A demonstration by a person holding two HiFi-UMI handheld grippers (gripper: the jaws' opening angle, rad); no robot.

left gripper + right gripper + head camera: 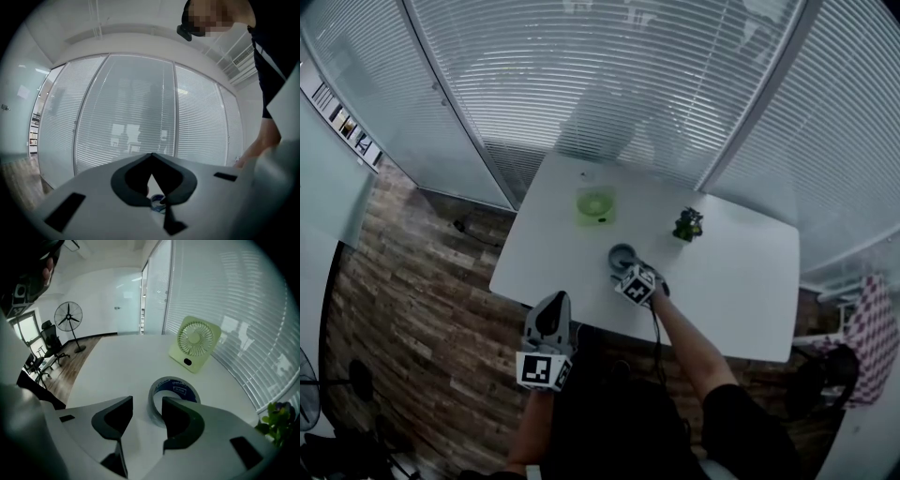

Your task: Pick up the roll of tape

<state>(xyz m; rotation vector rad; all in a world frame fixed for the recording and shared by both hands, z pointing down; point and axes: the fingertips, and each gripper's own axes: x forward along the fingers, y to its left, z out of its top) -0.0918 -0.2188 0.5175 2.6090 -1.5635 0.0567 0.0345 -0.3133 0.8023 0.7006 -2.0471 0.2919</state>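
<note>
This is an office meeting room: glass partition walls with white slatted blinds (225, 296) stand ahead and right of the right gripper (147, 404), a white rectangular table (117, 362) lies beneath it, and black wheeled office chairs (50, 339) and a black pedestal fan (68, 316) stand off to its left.

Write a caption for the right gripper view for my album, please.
Open right gripper poised at the roll of tape on the white table, small green fan behind.

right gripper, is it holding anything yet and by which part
Nothing is held yet. The right gripper is open, its jaws at the near wall of the roll of tape, not pressing it. The left gripper is shut, empty.
</note>
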